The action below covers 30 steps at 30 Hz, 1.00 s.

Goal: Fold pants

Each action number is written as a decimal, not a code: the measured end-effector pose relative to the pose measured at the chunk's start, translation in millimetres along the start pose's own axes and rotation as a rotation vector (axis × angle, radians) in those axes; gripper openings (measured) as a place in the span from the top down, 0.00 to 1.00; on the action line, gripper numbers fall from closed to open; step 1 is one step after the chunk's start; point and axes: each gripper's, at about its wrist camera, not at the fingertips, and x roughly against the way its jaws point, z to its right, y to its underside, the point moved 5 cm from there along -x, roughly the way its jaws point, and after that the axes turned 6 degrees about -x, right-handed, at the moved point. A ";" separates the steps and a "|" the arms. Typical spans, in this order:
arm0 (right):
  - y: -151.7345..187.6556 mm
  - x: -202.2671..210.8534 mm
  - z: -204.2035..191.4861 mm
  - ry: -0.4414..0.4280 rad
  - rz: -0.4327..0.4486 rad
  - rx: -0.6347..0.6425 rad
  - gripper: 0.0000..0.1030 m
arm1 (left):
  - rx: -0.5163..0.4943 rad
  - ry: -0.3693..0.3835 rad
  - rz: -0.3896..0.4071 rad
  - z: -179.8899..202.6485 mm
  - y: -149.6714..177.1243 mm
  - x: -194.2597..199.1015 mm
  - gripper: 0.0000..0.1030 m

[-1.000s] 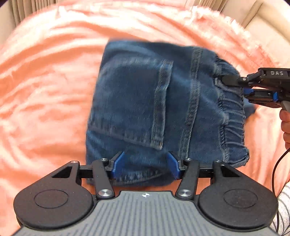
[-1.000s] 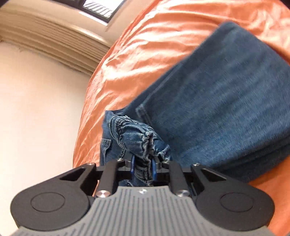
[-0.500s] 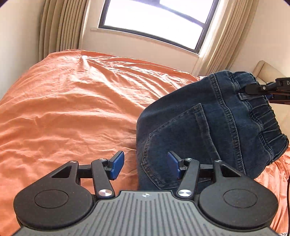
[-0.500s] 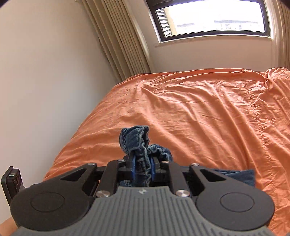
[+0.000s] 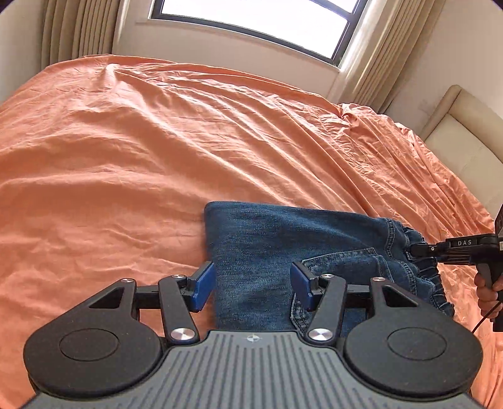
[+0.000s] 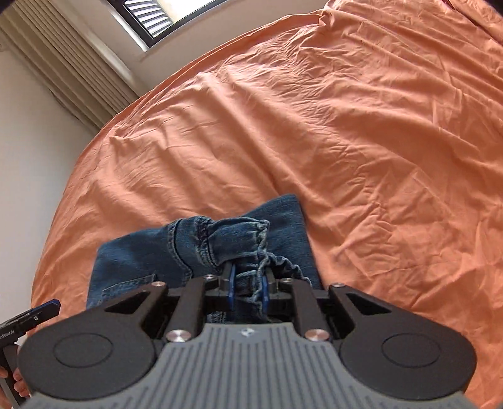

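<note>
The folded blue jeans (image 5: 283, 239) lie on the orange bed sheet (image 5: 157, 141), low in both views. My left gripper (image 5: 251, 284) is open and empty, its blue pads on either side of the near edge of the jeans without clamping them. My right gripper (image 6: 247, 291) is shut on the elastic waistband (image 6: 242, 239) of the jeans and shows at the right of the left wrist view (image 5: 418, 250). The waistband bunches up between its pads. The left gripper's tip shows at the lower left of the right wrist view (image 6: 44, 310).
The orange sheet (image 6: 345, 126) covers the whole bed. A window (image 5: 251, 22) and beige curtains (image 5: 72, 28) stand behind the bed. A cream headboard (image 5: 462, 132) is at the right. A white wall (image 6: 28, 157) runs along the bed's left side.
The jeans, held up in the air half a second ago, have come down and now lie flat on the sheet. The right gripper lowered with the waistband. The left gripper stayed open.
</note>
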 end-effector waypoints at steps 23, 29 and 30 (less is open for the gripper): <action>7.7 -2.7 5.6 0.115 0.084 0.107 0.72 | -0.123 -0.328 -0.106 -8.5 -21.4 -76.6 0.40; 48.8 61.9 -8.8 0.101 0.184 0.150 0.77 | -0.201 -0.273 -0.061 16.1 0.5 -14.8 0.40; 56.6 66.6 -10.9 0.096 0.195 0.154 0.78 | -0.196 -0.253 -0.068 20.7 6.8 -6.0 0.40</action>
